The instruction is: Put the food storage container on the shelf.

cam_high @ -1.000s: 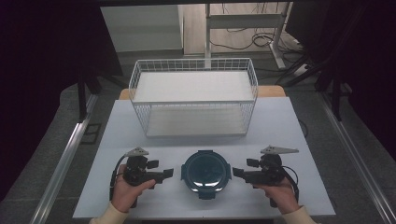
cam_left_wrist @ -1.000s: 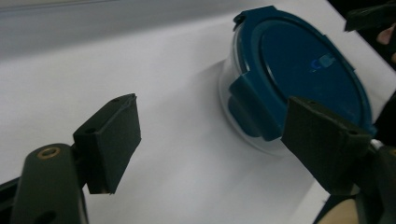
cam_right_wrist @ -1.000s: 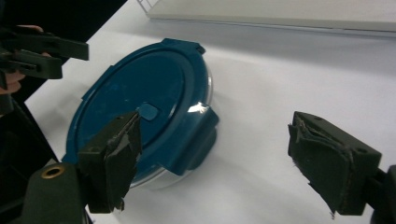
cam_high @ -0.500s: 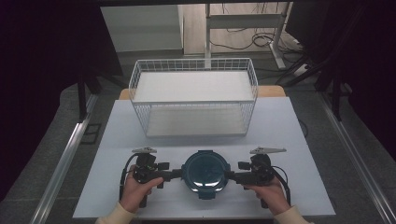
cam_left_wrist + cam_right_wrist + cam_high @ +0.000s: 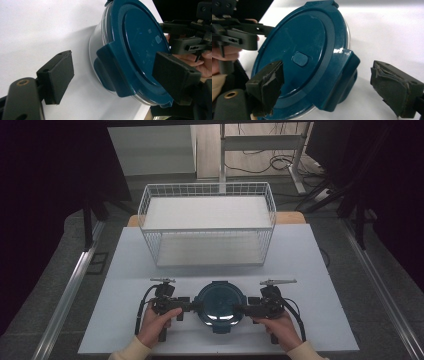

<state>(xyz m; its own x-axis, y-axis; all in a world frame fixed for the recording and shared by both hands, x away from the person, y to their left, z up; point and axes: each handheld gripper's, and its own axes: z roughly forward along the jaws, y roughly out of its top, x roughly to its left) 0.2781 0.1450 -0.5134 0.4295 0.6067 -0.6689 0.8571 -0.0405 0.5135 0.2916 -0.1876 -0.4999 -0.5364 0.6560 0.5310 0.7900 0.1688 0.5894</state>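
A round clear container with a dark teal clip-on lid (image 5: 220, 305) sits near the table's front edge, between my two grippers. My left gripper (image 5: 192, 306) reaches it from the left and is open, its jaws straddling the lid's side latch (image 5: 110, 67). One pad (image 5: 58, 75) lies over the table, the other pad (image 5: 175, 75) over the lid. My right gripper (image 5: 240, 309) comes from the right, also open, astride the opposite latch (image 5: 342, 75). The lid (image 5: 307, 57) looks latched down on both sides.
A white wire basket (image 5: 208, 222) with a white liner stands at the back middle of the white table (image 5: 310, 270). Dark floor, cables and a desk frame (image 5: 260, 142) lie beyond the table. A person's hands hold both grippers at the front edge.
Both grippers have moved inward from the container's sides until their open jaws flank its side latches. The container has stayed in place.
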